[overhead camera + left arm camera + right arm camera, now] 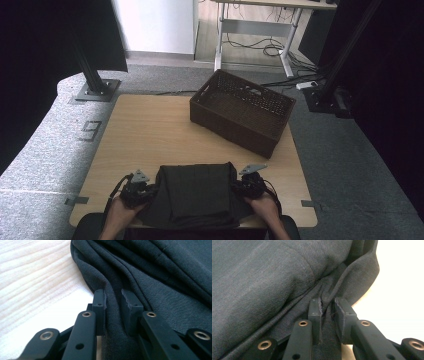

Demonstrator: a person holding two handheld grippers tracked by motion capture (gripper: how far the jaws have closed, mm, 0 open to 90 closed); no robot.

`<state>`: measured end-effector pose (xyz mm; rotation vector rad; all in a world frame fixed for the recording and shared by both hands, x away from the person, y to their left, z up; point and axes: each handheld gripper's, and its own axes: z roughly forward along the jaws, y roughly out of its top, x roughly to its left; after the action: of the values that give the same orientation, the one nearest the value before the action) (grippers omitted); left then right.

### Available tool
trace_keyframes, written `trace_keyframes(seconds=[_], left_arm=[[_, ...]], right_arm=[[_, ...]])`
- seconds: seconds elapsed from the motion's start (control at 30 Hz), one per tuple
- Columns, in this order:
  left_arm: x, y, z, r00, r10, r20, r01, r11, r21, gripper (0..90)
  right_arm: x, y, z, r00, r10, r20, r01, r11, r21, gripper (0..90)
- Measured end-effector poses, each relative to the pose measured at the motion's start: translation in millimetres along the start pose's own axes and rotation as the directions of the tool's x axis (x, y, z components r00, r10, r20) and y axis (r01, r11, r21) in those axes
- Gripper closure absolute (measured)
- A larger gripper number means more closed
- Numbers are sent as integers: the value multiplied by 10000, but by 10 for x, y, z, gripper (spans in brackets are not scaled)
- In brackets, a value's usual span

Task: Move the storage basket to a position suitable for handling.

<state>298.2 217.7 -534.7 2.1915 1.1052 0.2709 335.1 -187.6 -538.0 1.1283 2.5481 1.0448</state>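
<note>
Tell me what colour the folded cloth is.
Dark charcoal grey cloth, shown best in the right gripper view.

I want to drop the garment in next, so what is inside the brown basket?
The brown basket looks empty: the high view shows its perforated inner walls and part of its floor. The near wall hides the floor strip behind it. The dark garment lies on the table.

Two bare forearms come up from the bottom edge of the high view. The left hand [119, 209] holds the left gripper [141, 188], which points to the right. The right hand [263, 204] holds the right gripper [240, 184], which points to the left. The two grippers face each other, well apart. In the left gripper view its jaws are nearly closed, pinching a fold of dark cloth [160, 287]. In the right gripper view its jaws pinch a fold too.
</note>
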Motion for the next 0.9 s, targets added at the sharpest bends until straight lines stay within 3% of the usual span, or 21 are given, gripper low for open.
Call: trace_keyframes(seconds=[0.53, 0.63, 0.67, 0.77, 0.8, 0.9], left_arm=[[-162, -169, -104, 9993, 101, 346, -98, 9999, -89, 707], [-134, -144, -103, 9990, 155, 416, -156, 9999, 18, 650], [-120, -132, -110, 9995, 182, 266, -185, 9998, 125, 517], [-46, -105, -149, 10000, 48, -69, -48, 10000, -18, 437], [19, -69, -186, 9994, -89, -332, 84, 9999, -137, 345], [79, -34, -204, 9979, -102, -645, 89, 9998, -193, 292]], right_arm=[[139, -194, -144, 9992, -34, -398, 35, 10000, 17, 737], [139, -186, -143, 9991, -7, -423, 9, 10000, 55, 726], [126, -167, -148, 9991, -105, -407, 112, 9998, 174, 657], [106, -156, -160, 9995, -102, -300, 110, 9996, 255, 588], [59, -154, -180, 9998, 17, -193, -13, 9998, 207, 522], [17, -150, -200, 9999, 116, -5, -116, 9997, 202, 469]])
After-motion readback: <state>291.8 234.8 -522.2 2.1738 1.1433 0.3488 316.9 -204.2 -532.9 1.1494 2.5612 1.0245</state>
